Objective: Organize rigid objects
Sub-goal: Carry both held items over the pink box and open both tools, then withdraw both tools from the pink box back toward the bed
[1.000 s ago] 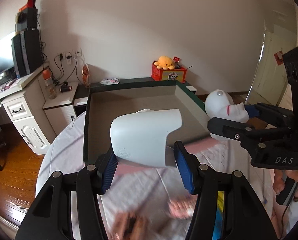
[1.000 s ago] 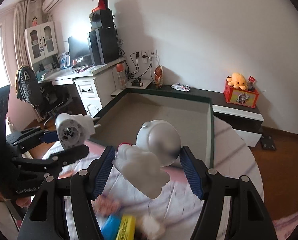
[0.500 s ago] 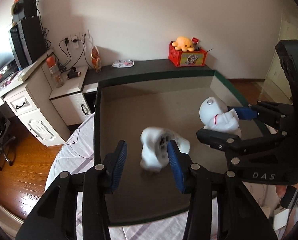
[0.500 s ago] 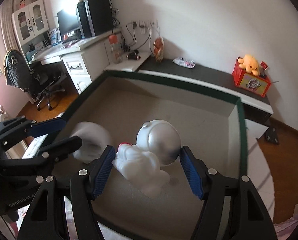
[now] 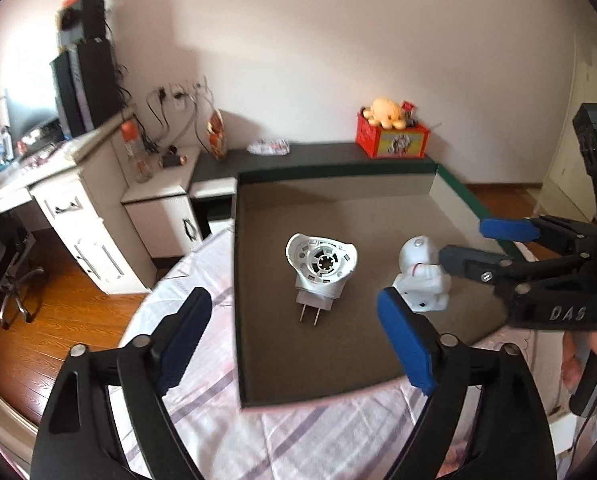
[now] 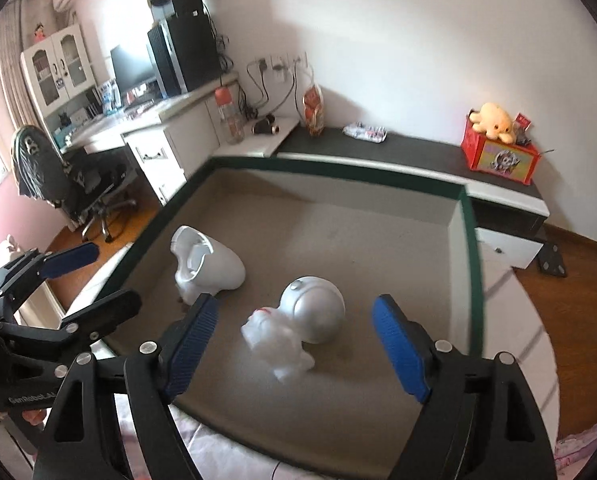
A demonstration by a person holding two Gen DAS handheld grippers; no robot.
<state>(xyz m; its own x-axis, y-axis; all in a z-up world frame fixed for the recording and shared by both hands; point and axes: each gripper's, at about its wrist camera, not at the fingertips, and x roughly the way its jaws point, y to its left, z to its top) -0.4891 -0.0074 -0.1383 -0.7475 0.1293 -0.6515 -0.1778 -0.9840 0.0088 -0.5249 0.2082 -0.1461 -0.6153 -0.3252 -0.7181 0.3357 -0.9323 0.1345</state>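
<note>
A shallow box (image 5: 338,170) with a dark green rim (image 6: 338,168) sits on a striped cloth. A white plug-in device (image 5: 321,276) lies on the box floor, prongs toward me. My left gripper (image 5: 296,340) hangs just short of it, jaws opening, nothing between them. A white astronaut figure (image 6: 298,328) lies on its side in the box beside the device (image 6: 206,266). My right gripper (image 6: 296,344) is over the figure, jaws opening, with gaps on both sides. Each gripper shows in the other's view: the right (image 5: 486,246) and the left (image 6: 90,284).
A pink-and-white striped cloth (image 5: 318,440) covers the table under the box. Behind stand a low dark cabinet with a red box and plush toy (image 5: 390,136), a white desk (image 5: 70,200) with a computer tower, and an office chair (image 6: 58,176). A hand (image 5: 578,356) holds the right gripper's handle.
Both grippers moved forward over the box. The left let go of the plug-in device, which dropped to the box floor. The right then let go of the astronaut, and both jaws widened.
</note>
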